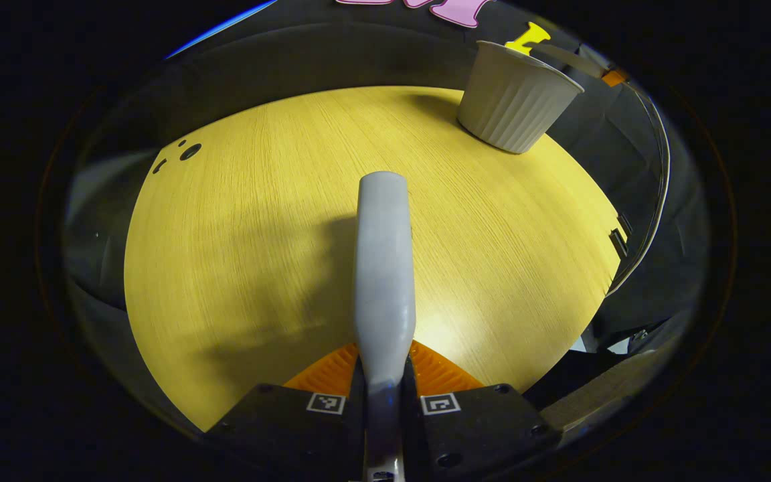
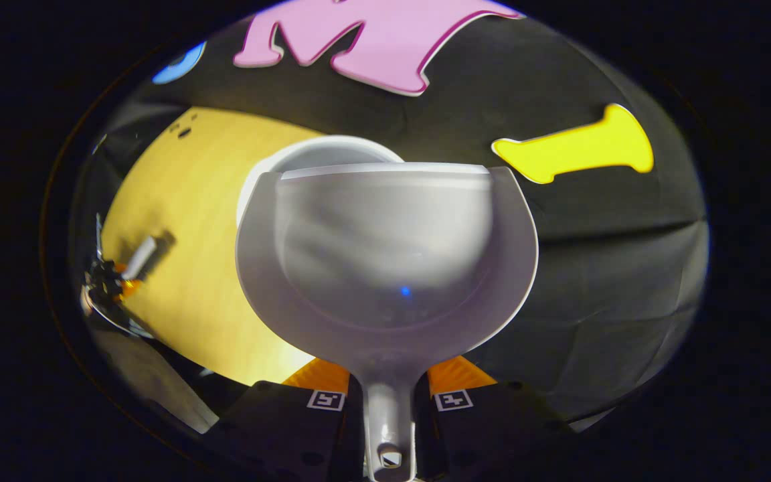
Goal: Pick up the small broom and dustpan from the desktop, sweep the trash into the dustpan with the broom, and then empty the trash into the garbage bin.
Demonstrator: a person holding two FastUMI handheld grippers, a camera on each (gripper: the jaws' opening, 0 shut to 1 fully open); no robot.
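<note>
In the left gripper view my left gripper [image 1: 383, 391] is shut on the grey broom [image 1: 384, 268], which points forward over the yellow wooden desktop [image 1: 245, 221]. The white ribbed garbage bin [image 1: 516, 100] stands at the far right of the desktop. In the right gripper view my right gripper [image 2: 389, 385] is shut on the stem of the grey dustpan [image 2: 385, 254]. The pan is held up with its mouth over the bin's white rim [image 2: 322, 150]. I see no trash in the pan's bowl. Far off at the left, the left gripper [image 2: 114, 278] holds the broom [image 2: 141, 258].
Small dark holes [image 1: 188, 152] mark the desktop's far left corner. The desktop's right edge [image 1: 616, 241] drops off close to the bin. Black cloth wall [image 2: 600, 268] hangs behind the bin and to the right.
</note>
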